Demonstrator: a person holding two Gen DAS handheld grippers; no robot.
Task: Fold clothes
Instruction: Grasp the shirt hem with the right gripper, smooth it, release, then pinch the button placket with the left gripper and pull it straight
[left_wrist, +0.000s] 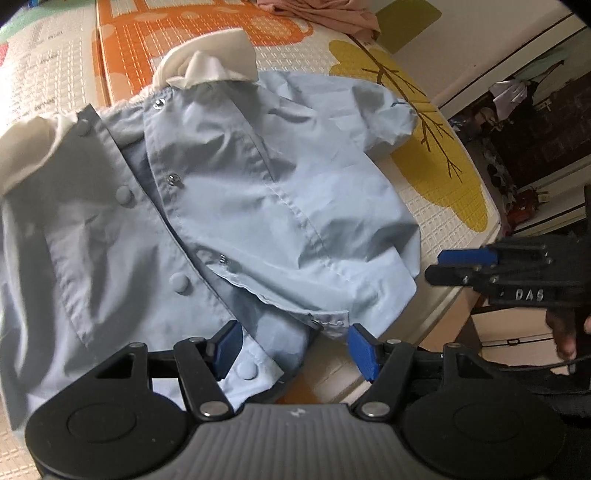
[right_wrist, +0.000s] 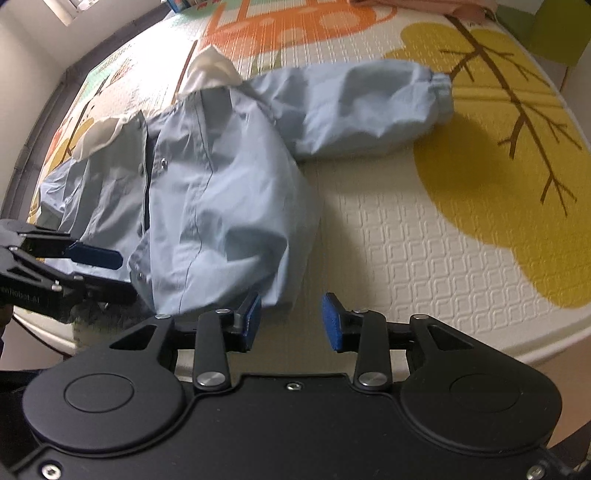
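A small light-blue shirt (left_wrist: 229, 192) with a white collar (left_wrist: 210, 62) lies face up on a patterned play mat (right_wrist: 424, 251), its hem at the mat's near edge and its collar toward the far side; one long sleeve (right_wrist: 369, 110) stretches out across the mat's yellow tree print, ending in a gathered cuff. The front placket is unsnapped, so the two panels overlap loosely and a row of snaps (left_wrist: 171, 180) shows along the opening. The cloth looks thin, light and limp, creased all over: it would probably sag and slide if lifted by one point, and a pinch on one panel may well take up only that layer. The firmest holds appear to be the stitched hem corners, the shoulder seams and the cuff, where the fabric is doubled. The left gripper (left_wrist: 295, 347) hovers over the hem with its jaws well apart; cloth lies beneath them but the blue pads do not press on it. The right gripper (right_wrist: 291, 321) sits just off the shirt's side edge near the hem, jaws parted and holding nothing. A pinkish garment (left_wrist: 317, 14) lies at the mat's far edge.
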